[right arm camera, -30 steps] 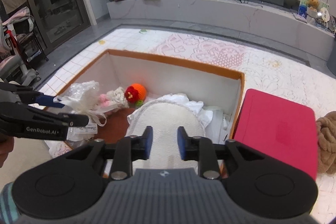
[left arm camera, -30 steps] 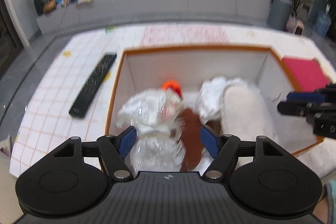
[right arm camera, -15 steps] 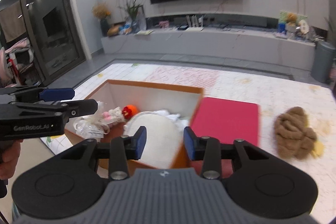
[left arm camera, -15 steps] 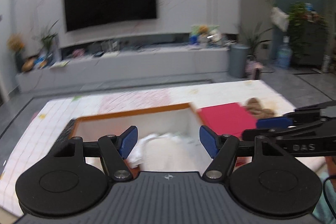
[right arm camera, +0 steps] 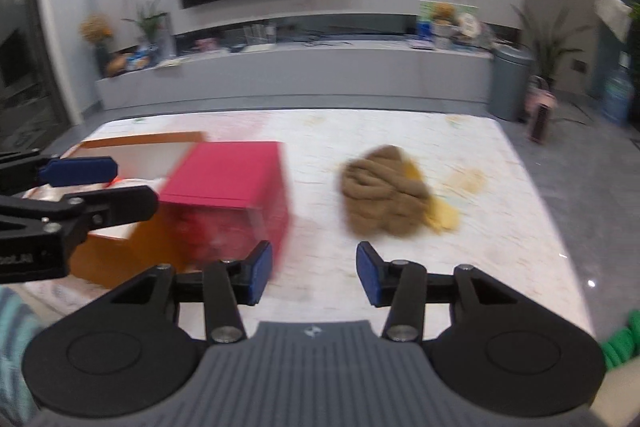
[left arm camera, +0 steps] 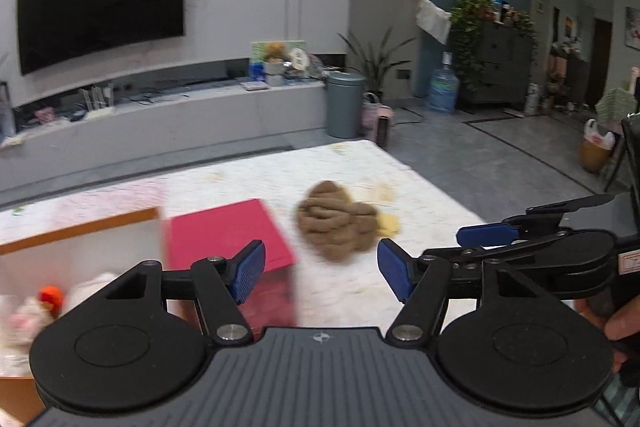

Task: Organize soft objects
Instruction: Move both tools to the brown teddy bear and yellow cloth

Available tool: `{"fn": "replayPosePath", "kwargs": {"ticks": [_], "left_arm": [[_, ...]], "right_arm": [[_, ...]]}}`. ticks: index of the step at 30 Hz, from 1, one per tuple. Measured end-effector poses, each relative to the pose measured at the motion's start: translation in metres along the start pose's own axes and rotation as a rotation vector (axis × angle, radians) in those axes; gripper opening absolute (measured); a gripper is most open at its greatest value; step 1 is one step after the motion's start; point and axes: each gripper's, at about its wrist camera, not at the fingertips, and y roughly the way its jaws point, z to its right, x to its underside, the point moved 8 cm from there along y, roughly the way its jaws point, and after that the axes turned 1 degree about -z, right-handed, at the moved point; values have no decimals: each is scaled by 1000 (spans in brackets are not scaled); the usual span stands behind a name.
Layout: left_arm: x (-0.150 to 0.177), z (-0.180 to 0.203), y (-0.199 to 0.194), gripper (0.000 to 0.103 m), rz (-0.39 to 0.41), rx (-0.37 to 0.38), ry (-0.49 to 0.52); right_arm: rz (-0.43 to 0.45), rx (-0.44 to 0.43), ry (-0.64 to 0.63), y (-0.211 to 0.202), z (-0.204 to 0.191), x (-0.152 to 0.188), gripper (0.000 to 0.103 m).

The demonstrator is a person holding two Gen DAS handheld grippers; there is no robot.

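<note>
A brown knitted bundle (left arm camera: 339, 221) lies on the pale table, also in the right wrist view (right arm camera: 384, 197), with something yellow (right arm camera: 442, 217) under it. My left gripper (left arm camera: 320, 275) is open and empty, just short of the bundle. My right gripper (right arm camera: 314, 273) is open and empty, a little nearer than the bundle; it also shows at the right of the left wrist view (left arm camera: 492, 233). The orange-rimmed box (left arm camera: 80, 227) at the left holds soft things, among them an orange toy (left arm camera: 50, 297).
A red box (right arm camera: 228, 183) stands against the orange box's right side, left of the bundle. A green ribbed item (right arm camera: 622, 339) shows at the right edge. The table's far and right edges drop to a grey floor. A TV bench runs behind.
Both grippers have swung right, away from the orange box toward the brown bundle. The right gripper's jaws have widened. The clear plastic bag lies in the box and is out of the left view.
</note>
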Motion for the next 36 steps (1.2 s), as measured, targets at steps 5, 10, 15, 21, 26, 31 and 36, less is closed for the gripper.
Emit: {"fn": "replayPosePath", "kwargs": {"ticks": [5,10,15,21,26,31,36], "left_arm": [[-3,35,29,76,-30,41,46],[4,62,68,76,-117,62,126],[12,73,97,76,-140,43,174],[21,79,147,80,-215,4,234],[18,74,179,82,-195,-61,270],[12,69,208,82,-172,-88,308],[15,66,232,85,-164,-94,307]], "right_arm": [[6,70,67,2,53,3,47],[7,110,112,12,95,2,47],[-28,134,129,32,133,6,47],[-99,109,173,63,162,15,47],[-133,68,150,90,165,13,47],[-152,68,121,118,172,8,47],[-164,93,116,141,182,5,47]]}}
